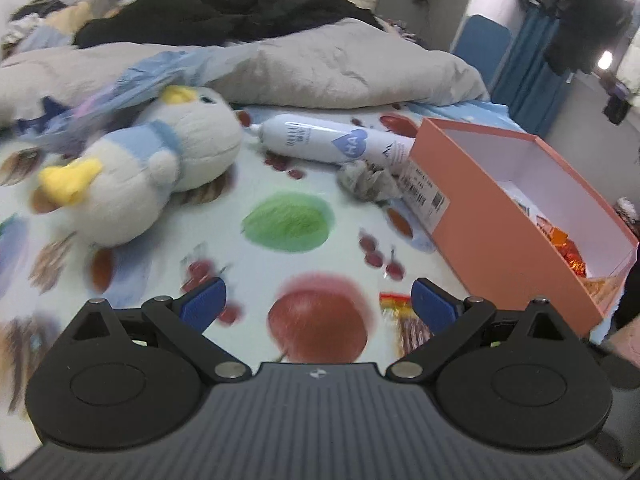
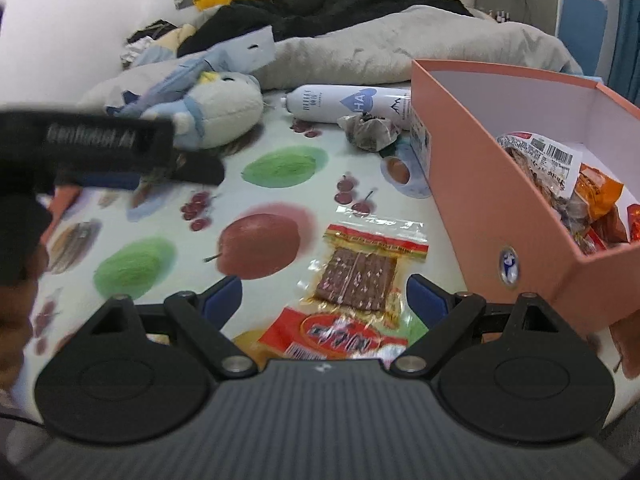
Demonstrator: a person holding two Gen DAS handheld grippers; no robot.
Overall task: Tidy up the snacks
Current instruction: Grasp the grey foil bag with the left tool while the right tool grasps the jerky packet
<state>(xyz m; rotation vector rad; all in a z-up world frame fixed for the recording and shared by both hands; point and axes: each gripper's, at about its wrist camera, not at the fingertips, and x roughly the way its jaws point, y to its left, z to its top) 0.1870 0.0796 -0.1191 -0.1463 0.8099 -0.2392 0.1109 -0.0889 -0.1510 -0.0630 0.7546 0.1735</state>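
Observation:
A clear snack packet [image 2: 360, 264] with a brown bar and a red-yellow header lies flat on the fruit-print bed sheet [image 2: 280, 168], its red printed end [image 2: 340, 338] toward me. My right gripper [image 2: 324, 300] is open, its blue pads on either side of the packet's near end, just above it. A pink open box [image 2: 480, 196] at the right holds several snack packets [image 2: 580, 192]. My left gripper [image 1: 318, 304] is open and empty over the sheet; the same packet [image 1: 404, 320] shows beside its right pad. The box [image 1: 500, 236] is to its right.
A plush penguin [image 1: 152, 168] lies on the left. A white bottle [image 1: 332, 140] and a crumpled grey wrapper [image 1: 368, 180] lie beside the box's far end. A grey duvet [image 1: 320, 64] and black clothes [image 1: 224, 12] are piled behind. The left gripper's body [image 2: 88, 144] shows in the right wrist view.

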